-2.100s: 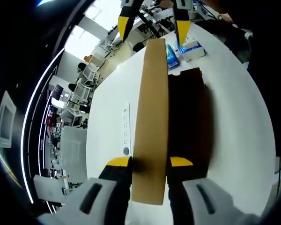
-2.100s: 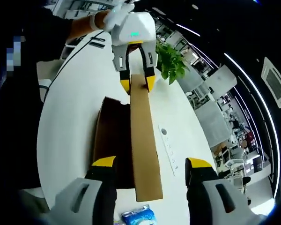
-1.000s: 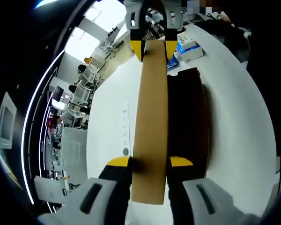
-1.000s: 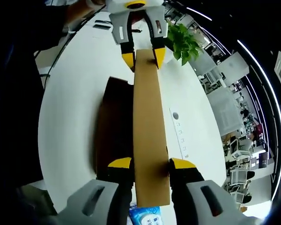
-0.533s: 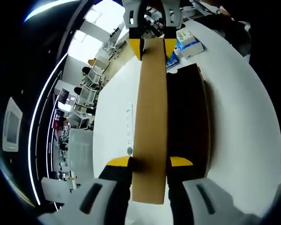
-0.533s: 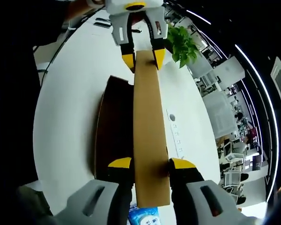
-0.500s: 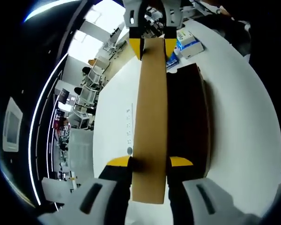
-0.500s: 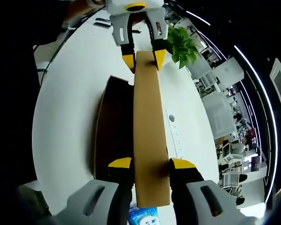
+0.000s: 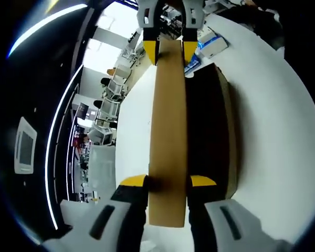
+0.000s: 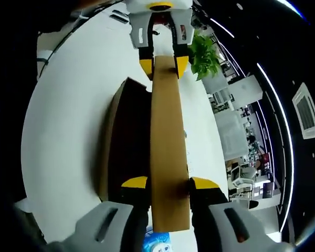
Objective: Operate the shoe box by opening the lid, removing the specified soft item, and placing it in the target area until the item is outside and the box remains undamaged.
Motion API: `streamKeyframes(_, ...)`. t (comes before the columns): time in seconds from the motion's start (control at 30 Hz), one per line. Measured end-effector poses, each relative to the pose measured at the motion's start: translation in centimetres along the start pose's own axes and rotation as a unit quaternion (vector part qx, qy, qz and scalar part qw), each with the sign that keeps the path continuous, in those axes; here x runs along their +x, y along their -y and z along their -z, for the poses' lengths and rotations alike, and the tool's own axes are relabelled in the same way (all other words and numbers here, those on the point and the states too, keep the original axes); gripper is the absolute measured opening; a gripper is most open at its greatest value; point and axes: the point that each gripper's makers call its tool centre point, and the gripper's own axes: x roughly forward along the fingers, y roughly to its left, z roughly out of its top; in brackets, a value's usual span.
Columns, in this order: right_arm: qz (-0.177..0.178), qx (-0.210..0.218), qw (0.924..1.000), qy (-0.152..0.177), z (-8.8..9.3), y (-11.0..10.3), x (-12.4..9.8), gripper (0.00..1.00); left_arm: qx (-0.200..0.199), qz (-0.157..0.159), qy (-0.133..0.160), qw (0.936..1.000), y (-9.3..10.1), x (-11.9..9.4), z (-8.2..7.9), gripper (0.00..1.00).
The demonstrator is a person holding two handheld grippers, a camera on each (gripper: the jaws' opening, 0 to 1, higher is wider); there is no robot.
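lid tan | box dark brown | table white | tongs tips yellow

The shoe box's lid is a long plain tan cardboard panel, raised on edge above the box and gripped at both short ends. The brown box sits open on the white table just beside it, its interior dark, so whatever lies inside cannot be made out.

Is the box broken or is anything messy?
Nothing looks broken. The lid is held up on edge by the left claw and the right claw, one at each end, over the open box. No tears or spills show.
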Motion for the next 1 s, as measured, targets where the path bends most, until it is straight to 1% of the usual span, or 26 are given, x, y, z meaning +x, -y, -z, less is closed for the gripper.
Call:
streamKeyframes(0.07, 0.006, -0.004, 1.0, 0.002, 0.1, 0.0, 0.0, 0.29, -0.003, -0.005, 0.0, 1.0, 0.2, 0.0, 0.0, 0.29)
streamKeyframes(0.2, 0.017, -0.011, 0.9998, 0.006, 0.2, -0.4, 0.1, 0.29, 0.005, -0.016, -0.002, 0.9999, 0.6, 0.1, 0.0, 0.29)
streamKeyframes(0.4, 0.038, -0.022, 0.999, 0.014, 0.3, -0.9, 0.2, 0.29, 0.005, -0.03, 0.004, 0.9995, 1.2, 0.1, 0.0, 0.29)
streamKeyframes(0.63, 0.057, -0.035, 0.9976, 0.016, 0.3, -1.6, 0.3, 0.29, 0.015, -0.047, 0.003, 0.9988, 1.9, 0.1, 0.1, 0.29)
streamKeyframes(0.7, 0.068, -0.041, 0.9967, 0.014, 0.4, -1.9, 0.3, 0.29, 0.016, -0.054, 0.006, 0.9984, 2.2, 0.0, 0.0, 0.29)
streamKeyframes(0.83, 0.082, -0.055, 0.995, 0.014, 0.4, -2.4, 0.5, 0.29, 0.018, -0.058, 0.008, 0.9981, 2.7, 0.1, 0.1, 0.29)
streamKeyframes(1.0, 0.093, -0.059, 0.9938, 0.014, 0.4, -2.8, 0.5, 0.29, 0.025, -0.078, 0.008, 0.9966, 3.3, 0.3, 0.2, 0.29)
